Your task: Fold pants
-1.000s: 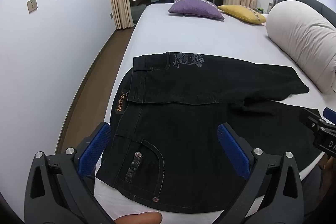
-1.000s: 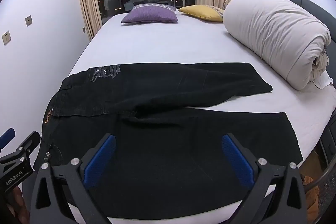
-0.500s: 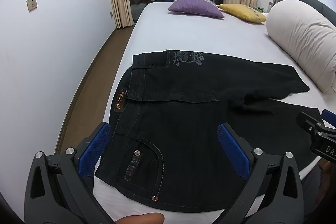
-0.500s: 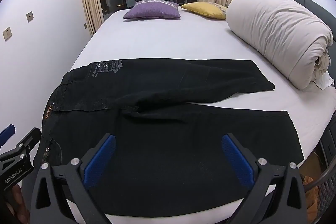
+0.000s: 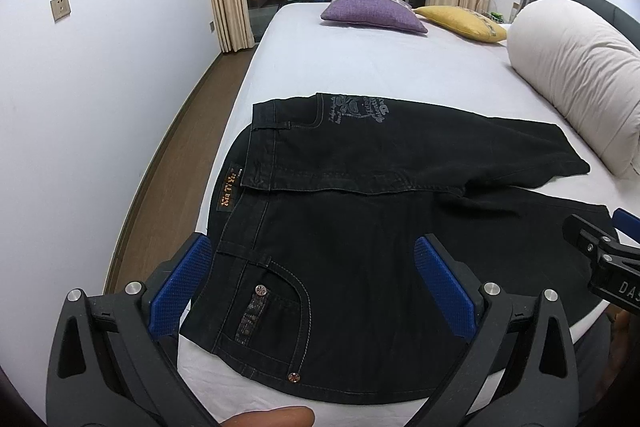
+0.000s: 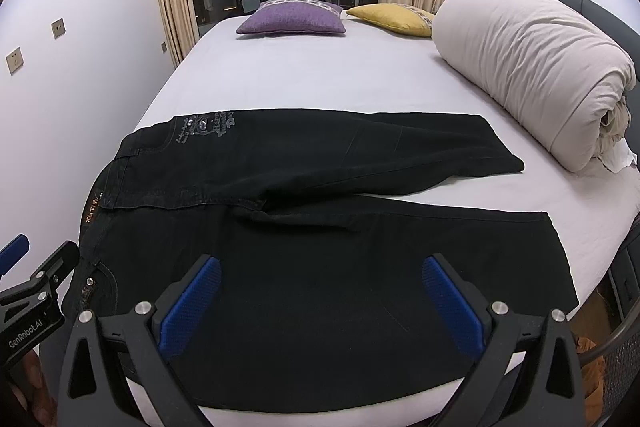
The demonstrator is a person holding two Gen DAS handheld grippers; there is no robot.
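The bed (image 6: pixel 320 83) is covered with a smooth white sheet, and several things lie directly on it. A pair of black pants (image 6: pixel 304 227) (image 5: pixel 360 227) is spread flat on the part of the bed nearest to the cameras, with the waist toward the wall side and both legs going across. Beyond the pants, at the far end, a purple cushion (image 6: pixel 292 19) lies, and a yellow cushion (image 6: pixel 392 19) is just beside it. To the right of the pants, a rolled cream duvet (image 6: pixel 532 67) lies along the bed's edge.
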